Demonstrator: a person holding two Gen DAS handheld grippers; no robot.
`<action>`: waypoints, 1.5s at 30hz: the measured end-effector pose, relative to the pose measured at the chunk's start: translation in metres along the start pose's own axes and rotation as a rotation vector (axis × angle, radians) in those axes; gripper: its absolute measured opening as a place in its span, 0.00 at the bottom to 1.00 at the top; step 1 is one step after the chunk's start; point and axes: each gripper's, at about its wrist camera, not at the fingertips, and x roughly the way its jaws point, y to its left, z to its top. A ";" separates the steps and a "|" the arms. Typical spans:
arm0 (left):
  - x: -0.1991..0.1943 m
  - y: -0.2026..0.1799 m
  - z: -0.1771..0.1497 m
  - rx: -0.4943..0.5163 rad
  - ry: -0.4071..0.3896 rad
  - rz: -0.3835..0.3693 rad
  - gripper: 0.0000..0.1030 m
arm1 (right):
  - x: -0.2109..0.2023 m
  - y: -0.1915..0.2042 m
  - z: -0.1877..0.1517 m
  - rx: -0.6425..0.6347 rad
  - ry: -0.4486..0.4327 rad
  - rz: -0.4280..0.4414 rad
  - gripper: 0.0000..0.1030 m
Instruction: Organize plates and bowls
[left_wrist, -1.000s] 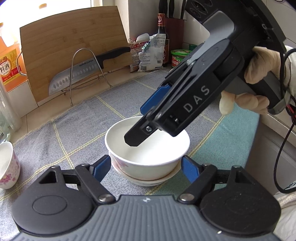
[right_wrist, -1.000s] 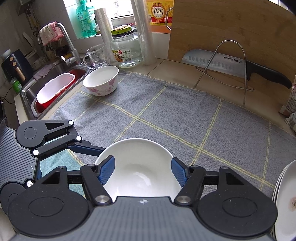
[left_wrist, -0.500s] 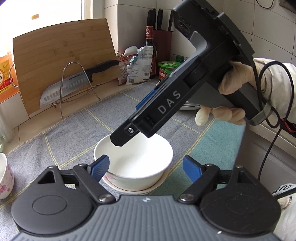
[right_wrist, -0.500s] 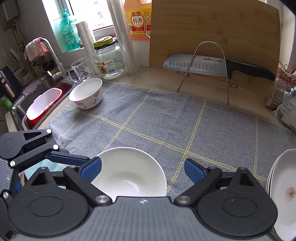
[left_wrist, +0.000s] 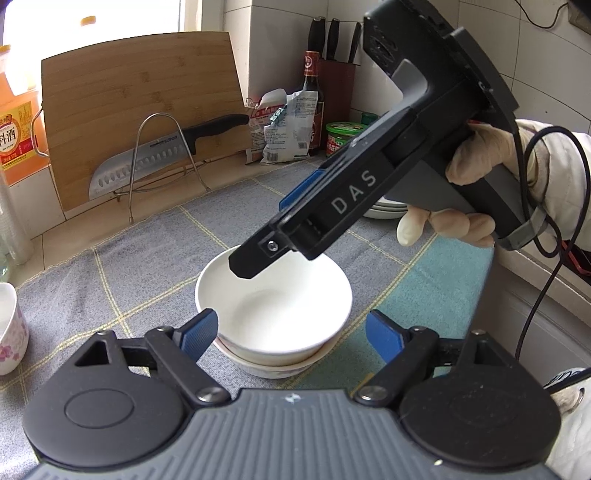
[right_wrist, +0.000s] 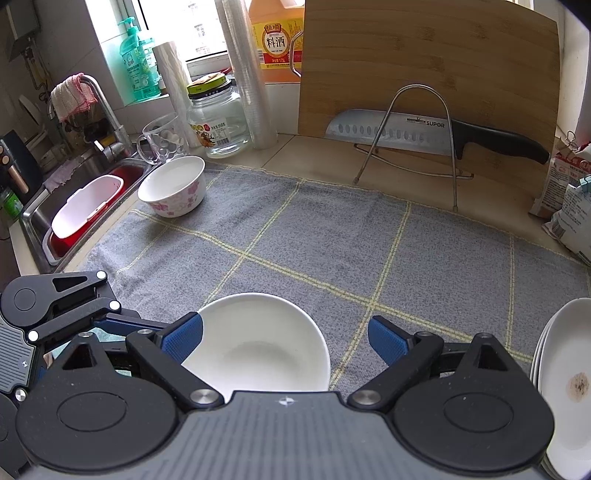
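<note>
A white bowl (left_wrist: 280, 306) sits nested in another bowl (left_wrist: 273, 369) on the grey checked mat (left_wrist: 140, 273). My left gripper (left_wrist: 291, 334) is open, its blue pads either side of the stack's near edge, apart from it. My right gripper (right_wrist: 286, 338) is open above the white bowl (right_wrist: 266, 343), not touching; it also shows in the left wrist view (left_wrist: 325, 218). A floral bowl (right_wrist: 173, 186) stands at the mat's far left corner. A stack of white plates (right_wrist: 565, 387) lies at the right edge.
A cutting board (right_wrist: 424, 74), a knife (right_wrist: 424, 134) and a wire rack (right_wrist: 417, 140) stand at the back. A sink (right_wrist: 85, 206) with a red tub lies left. A jar (right_wrist: 218, 118), a glass mug (right_wrist: 162, 142), bottles and food bags (left_wrist: 288, 129) line the wall.
My right gripper has opened, let go of the white bowl and risen above it. My left gripper has pulled back and up a little. The bowl stays nested in the lower bowl.
</note>
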 end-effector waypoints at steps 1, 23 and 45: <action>-0.003 0.002 0.000 -0.009 -0.010 0.011 0.88 | 0.000 0.002 0.001 -0.004 -0.001 -0.002 0.98; -0.018 0.153 -0.079 -0.342 0.111 0.500 0.96 | 0.047 0.079 0.052 -0.168 0.008 0.042 1.00; 0.002 0.201 -0.084 -0.384 0.059 0.496 1.00 | 0.109 0.118 0.112 -0.282 0.068 0.066 1.00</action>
